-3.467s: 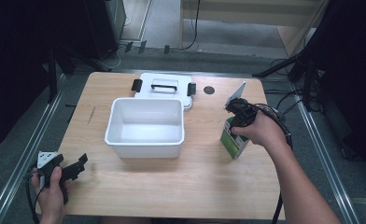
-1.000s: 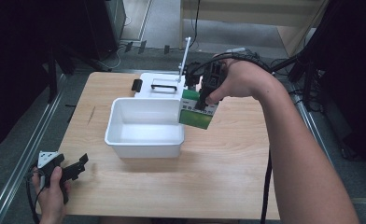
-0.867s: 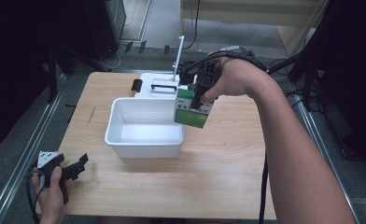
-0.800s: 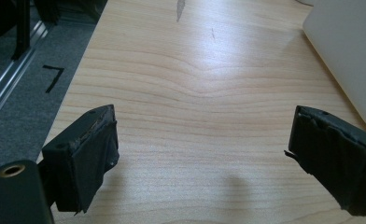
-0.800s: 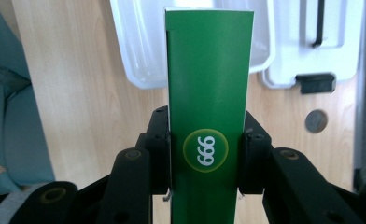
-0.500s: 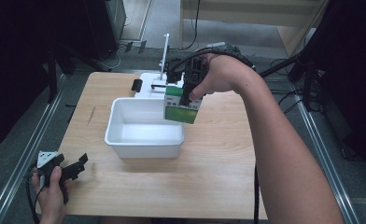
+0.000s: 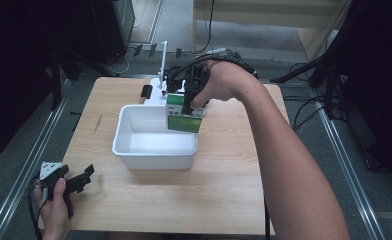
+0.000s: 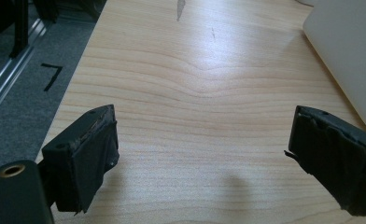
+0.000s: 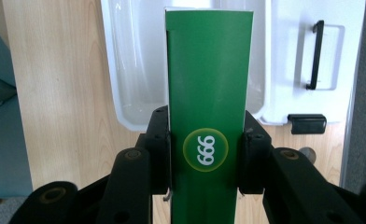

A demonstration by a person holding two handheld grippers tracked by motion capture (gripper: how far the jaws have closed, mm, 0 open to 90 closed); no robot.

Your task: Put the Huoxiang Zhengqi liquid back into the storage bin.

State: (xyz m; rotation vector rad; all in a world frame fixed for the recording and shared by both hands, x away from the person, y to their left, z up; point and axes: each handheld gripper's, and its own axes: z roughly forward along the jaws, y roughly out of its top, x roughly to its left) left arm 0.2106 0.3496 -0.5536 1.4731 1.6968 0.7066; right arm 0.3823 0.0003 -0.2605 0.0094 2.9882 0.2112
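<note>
Green carton (image 9: 209,93): flat cardboard, above smooth white tub (image 7: 134,120).

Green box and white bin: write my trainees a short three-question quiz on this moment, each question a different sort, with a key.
1. True or false: the right gripper is clamped on the green box.
2. Where does the box hang? A) above the white bin's far right corner B) on the white lid C) on the bare wooden table
3. How do the left gripper's jaws stand?

Key: 1 true. 2 A. 3 wide open, nothing between them.
</note>
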